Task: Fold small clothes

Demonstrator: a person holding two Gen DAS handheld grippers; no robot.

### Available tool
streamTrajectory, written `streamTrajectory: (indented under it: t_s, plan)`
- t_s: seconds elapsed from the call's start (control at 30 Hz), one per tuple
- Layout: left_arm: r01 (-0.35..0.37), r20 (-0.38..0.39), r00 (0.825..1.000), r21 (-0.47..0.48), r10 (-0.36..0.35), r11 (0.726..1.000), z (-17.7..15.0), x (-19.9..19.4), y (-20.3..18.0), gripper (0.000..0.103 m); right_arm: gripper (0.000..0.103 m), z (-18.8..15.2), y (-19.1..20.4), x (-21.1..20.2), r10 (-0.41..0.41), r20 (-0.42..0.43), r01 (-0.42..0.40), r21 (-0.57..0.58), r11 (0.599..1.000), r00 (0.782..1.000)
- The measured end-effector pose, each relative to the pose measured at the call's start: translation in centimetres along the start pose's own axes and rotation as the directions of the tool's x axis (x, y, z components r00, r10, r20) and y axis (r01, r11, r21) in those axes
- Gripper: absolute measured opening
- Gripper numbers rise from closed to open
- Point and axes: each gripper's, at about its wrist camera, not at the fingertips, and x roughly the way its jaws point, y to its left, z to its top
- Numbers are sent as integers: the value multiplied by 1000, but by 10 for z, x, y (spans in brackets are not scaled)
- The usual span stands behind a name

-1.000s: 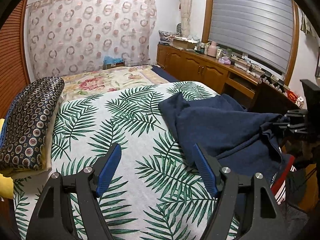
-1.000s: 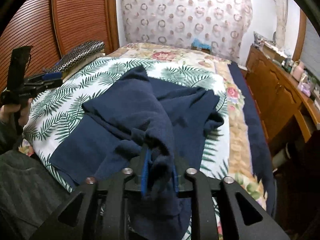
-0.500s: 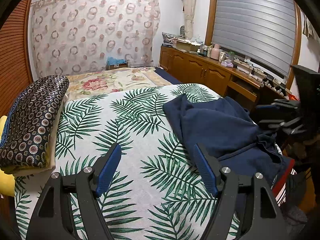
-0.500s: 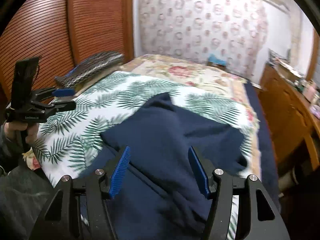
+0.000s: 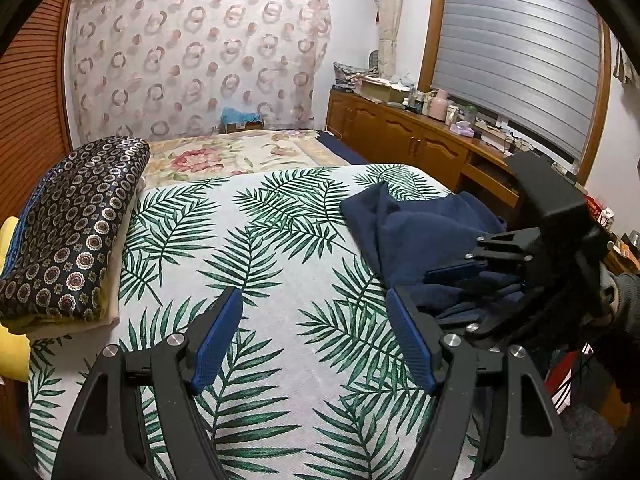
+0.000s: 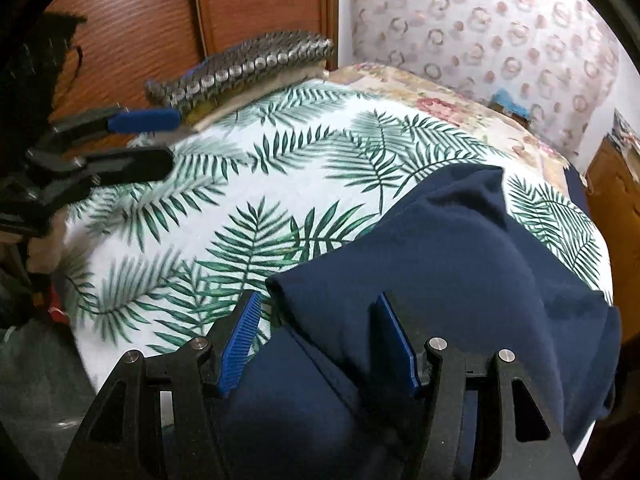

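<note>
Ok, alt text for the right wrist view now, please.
Open right gripper poised over a crumpled navy blue knit garment, pads not pressing it, on a white bedspread printed with green palm leaves. The open left gripper hovers at the left edge.

Landmark: navy garment (image 5: 420, 232), crumpled at bed's right edge. Left of it: bare palm-leaf sheet (image 5: 248, 248), free passage. Far left: folded patterned stack (image 5: 72, 224) blocks edge. Right of garment: wooden cabinets (image 5: 404, 140) close in.
</note>
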Motion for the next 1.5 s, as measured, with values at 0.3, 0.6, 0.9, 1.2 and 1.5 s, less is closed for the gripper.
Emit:
streamTrajectory:
  t_s: [0.3, 0.6, 0.9, 1.2, 1.5]
  plan:
    - [4, -4, 1000, 7, -4, 1000, -1, 1, -3, 75, 10, 6, -22, -27, -12, 133, -1, 93, 996, 991]
    - [43, -12, 999, 40, -42, 998, 18, 13, -11, 75, 8, 0, -120, -104, -299, 220, 225, 308, 924, 929]
    - [87, -60, 995, 106, -81, 991, 53, 55, -32, 75, 7, -25, -207, -61, -382, -16, 357, 390, 848, 924]
    - [85, -148, 987, 119, -67, 989, 78, 126, -40, 75, 30, -41, -235, -46, -339, -27, 315, 441, 840, 940]
    - [95, -206, 976, 109, -71, 989, 93, 172, -50, 60, 70, -57, -236, -46, -255, 25, 210, 492, 845, 967]
